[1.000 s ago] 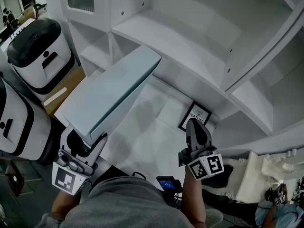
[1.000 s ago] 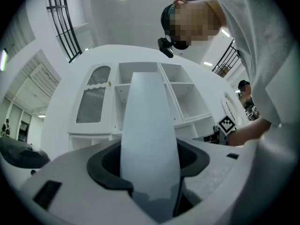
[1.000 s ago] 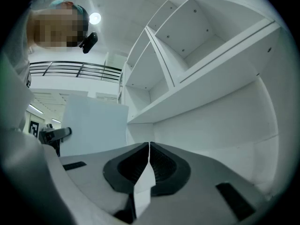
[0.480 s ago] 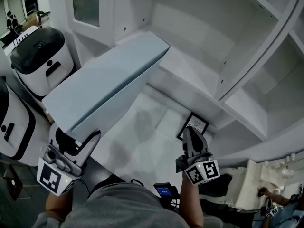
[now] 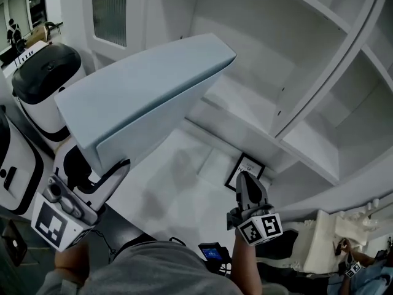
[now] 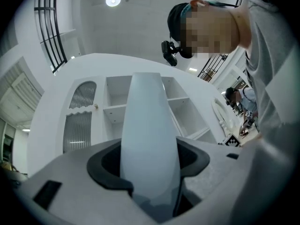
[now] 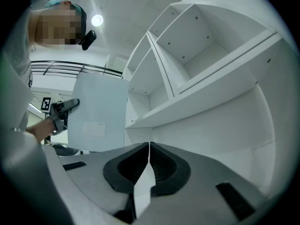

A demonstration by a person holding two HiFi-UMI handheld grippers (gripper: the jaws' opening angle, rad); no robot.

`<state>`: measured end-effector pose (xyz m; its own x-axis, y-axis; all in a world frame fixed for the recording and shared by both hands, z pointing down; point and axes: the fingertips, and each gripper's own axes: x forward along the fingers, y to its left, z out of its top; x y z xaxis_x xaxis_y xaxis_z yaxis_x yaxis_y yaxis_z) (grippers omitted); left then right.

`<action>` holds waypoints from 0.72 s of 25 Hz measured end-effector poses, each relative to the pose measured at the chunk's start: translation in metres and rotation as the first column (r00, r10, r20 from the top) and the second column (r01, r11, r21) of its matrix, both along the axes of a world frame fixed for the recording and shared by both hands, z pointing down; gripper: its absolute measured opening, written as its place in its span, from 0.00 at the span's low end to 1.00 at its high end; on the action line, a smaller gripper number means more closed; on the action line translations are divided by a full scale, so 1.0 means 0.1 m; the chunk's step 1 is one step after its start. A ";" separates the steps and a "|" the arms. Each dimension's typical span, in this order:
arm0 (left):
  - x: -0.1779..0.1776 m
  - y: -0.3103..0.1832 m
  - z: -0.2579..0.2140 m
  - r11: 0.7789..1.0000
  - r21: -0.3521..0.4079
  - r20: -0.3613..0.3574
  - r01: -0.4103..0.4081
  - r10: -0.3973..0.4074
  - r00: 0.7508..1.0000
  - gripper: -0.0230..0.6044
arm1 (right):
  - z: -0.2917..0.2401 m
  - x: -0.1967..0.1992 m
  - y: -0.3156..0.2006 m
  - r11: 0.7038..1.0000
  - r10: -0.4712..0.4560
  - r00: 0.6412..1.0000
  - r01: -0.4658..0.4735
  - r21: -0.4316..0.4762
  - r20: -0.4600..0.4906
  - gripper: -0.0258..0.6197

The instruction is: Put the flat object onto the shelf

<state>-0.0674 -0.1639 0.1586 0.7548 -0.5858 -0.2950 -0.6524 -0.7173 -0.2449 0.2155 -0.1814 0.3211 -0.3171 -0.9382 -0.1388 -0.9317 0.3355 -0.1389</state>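
Observation:
The flat object (image 5: pixel 141 97) is a wide pale blue panel. My left gripper (image 5: pixel 92 174) is shut on its near edge and holds it up, tilted, with its far edge over the front of the white shelf (image 5: pixel 245 112). In the left gripper view the panel (image 6: pixel 147 135) fills the space between the dark pads (image 6: pixel 105 165) and rises toward the shelf unit. My right gripper (image 5: pixel 247 186) hovers low at the right, shut, with nothing in it. The right gripper view shows the shut gripper (image 7: pixel 149 149), the panel (image 7: pixel 98 111) and the left gripper (image 7: pixel 63 109) to its left.
The shelf unit has several open compartments (image 5: pixel 319 134) separated by upright dividers (image 5: pixel 319 60). A small framed picture (image 5: pixel 244 168) leans on the lower surface. White-and-black machines (image 5: pixel 43 78) stand at the left. A glazed door panel (image 5: pixel 109 8) is at the upper left.
My left gripper has lifted the blue panel higher and farther toward the shelf, its far edge now above the shelf front. The right gripper has stayed low and shut.

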 end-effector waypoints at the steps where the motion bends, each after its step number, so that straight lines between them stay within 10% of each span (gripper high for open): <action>1: -0.01 -0.02 -0.01 1.000 0.007 0.010 0.009 -0.009 1.000 0.47 | -0.01 0.01 0.00 1.000 0.003 1.000 -0.003 0.001 -0.002 0.09; 18: 0.08 -0.16 -0.46 0.993 0.120 0.055 0.017 -0.024 0.998 0.47 | -1.18 -0.46 -0.09 0.982 -0.059 0.967 0.100 0.157 -0.249 0.09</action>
<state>-0.0593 -0.1796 0.1127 0.7602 -0.5648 -0.3209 -0.6496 -0.6672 -0.3645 0.1695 -0.1900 0.2034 -0.4333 -0.8785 -0.2010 -0.8998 0.4091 0.1518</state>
